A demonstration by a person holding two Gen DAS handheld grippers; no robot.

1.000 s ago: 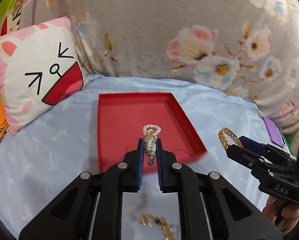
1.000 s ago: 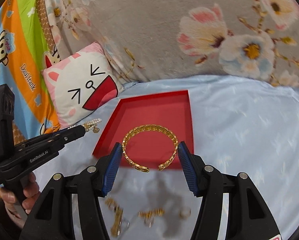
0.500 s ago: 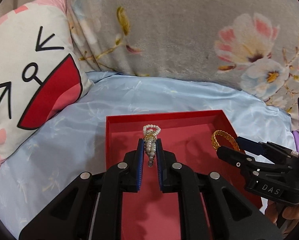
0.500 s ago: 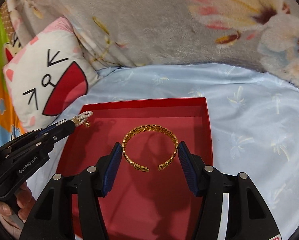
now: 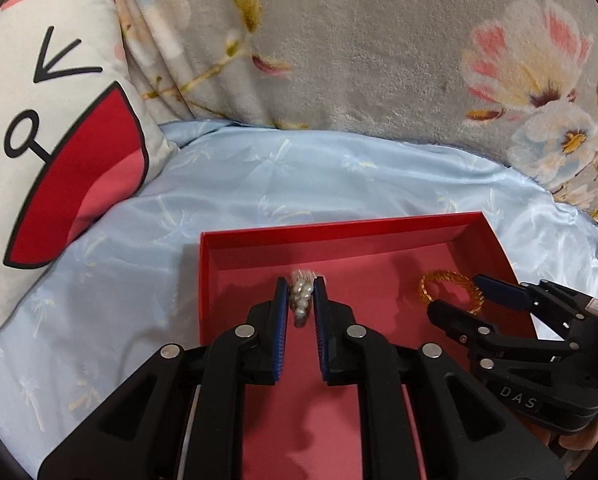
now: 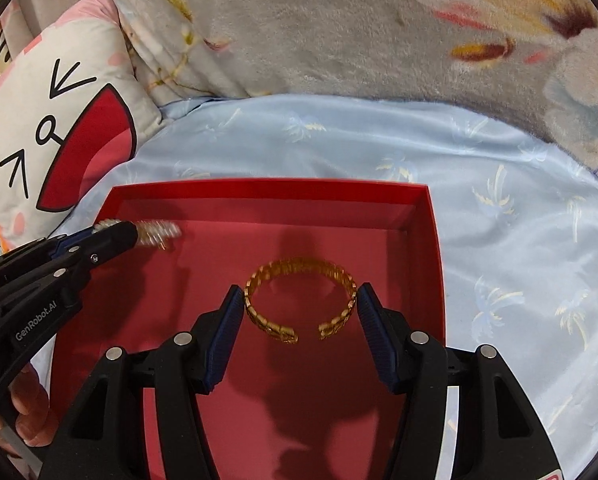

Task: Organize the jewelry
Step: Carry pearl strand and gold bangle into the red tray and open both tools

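Observation:
A red tray lies on the light blue sheet, and both grippers hang over its floor. My left gripper is shut on a small pearl and gold piece, which looks blurred. In the right wrist view that piece sticks out of the left gripper above the tray's left side. My right gripper holds an open gold bangle across its width, pads at both sides, and its jaws are opening. From the left wrist, the bangle and right gripper sit near the tray's right wall.
A cat-face pillow leans at the left, close to the tray's far left corner. A grey floral blanket rises behind the sheet. A person's fingers grip the left handle at the lower left.
Both grippers have moved forward and down, from the tray's near edge to over its floor. The loose gold pieces on the sheet have dropped out of view. The right pads stand slightly wider.

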